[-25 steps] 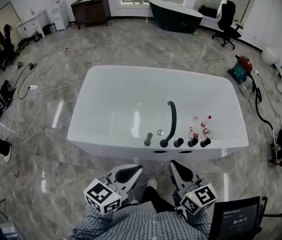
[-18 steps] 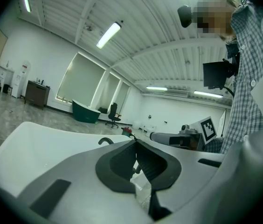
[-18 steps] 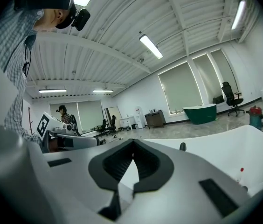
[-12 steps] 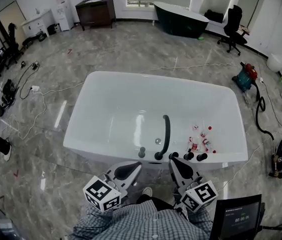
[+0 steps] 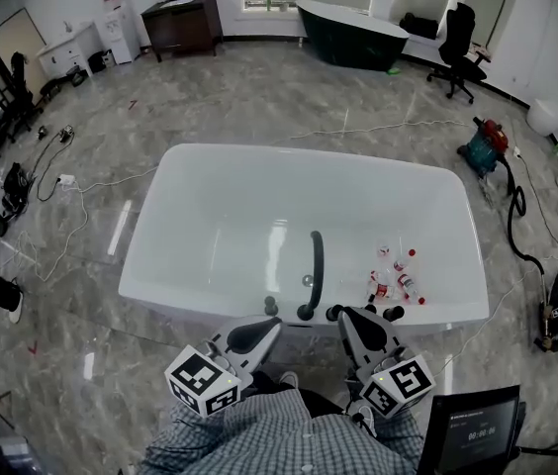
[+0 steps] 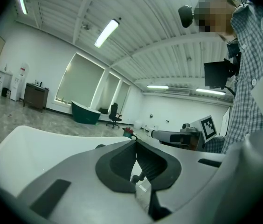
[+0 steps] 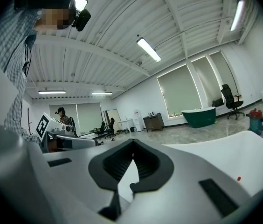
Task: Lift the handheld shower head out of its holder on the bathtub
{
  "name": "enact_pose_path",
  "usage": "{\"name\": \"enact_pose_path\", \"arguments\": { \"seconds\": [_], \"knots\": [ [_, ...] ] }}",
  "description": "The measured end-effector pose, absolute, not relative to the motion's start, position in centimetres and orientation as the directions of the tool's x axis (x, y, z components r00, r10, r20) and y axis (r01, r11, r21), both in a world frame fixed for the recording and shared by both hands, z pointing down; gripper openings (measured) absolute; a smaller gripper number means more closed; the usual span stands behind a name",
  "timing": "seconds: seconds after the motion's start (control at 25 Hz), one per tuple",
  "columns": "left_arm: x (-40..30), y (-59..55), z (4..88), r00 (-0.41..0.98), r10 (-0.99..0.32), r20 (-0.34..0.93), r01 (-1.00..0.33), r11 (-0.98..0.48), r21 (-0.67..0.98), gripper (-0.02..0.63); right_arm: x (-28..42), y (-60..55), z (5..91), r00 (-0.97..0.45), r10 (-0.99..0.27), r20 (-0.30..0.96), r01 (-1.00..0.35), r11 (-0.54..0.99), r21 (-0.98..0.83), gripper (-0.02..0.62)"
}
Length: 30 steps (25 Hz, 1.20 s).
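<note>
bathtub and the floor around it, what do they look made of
Bathtub: glossy white, likely acrylic or enamelled; its smooth moulded walls carry bright light streaks. The look alone doesn't settle which.
Floor: polished grey stone or marble-look tile; pale veining and mirror-like reflections show across it.

Grey marble floor point(image 5: 259, 97): white bathtub point(image 5: 220, 216) centre, cables point(image 5: 66, 179) left, vacuum point(image 5: 482, 146) right.

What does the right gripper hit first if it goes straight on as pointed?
Probably the near rim of the bathtub, at the dark knob just ahead of the right gripper. Depth is unclear, so it might pass just above.
</note>
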<state>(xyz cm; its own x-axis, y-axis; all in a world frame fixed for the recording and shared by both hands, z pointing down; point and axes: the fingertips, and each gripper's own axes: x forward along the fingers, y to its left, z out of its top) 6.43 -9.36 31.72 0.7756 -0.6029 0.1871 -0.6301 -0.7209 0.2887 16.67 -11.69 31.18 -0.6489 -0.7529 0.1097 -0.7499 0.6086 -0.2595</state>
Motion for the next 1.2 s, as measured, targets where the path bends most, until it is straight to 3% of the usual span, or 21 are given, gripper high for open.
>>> {"name": "enact_pose_path", "arguments": {
  "seconds": [0.8, 1.2],
  "knots": [
    [2.4, -12.3, 33.6, 0.766, -0.595, 0.243, -0.643, -0.709, 0.289, 0.009, 12.2, -14.7, 33.7, -0.656, -0.735, 0.169, -0.742, 0.590, -0.317, 0.015],
    [-1.1, -13.2, 35.8, 0.767, -0.589, 0.253, -0.641, -0.699, 0.317, 0.009, 7.9, -14.6, 35.1, -0.676, -0.697, 0.240, -0.737, 0.639, -0.219, 0.015]
  ]
}}
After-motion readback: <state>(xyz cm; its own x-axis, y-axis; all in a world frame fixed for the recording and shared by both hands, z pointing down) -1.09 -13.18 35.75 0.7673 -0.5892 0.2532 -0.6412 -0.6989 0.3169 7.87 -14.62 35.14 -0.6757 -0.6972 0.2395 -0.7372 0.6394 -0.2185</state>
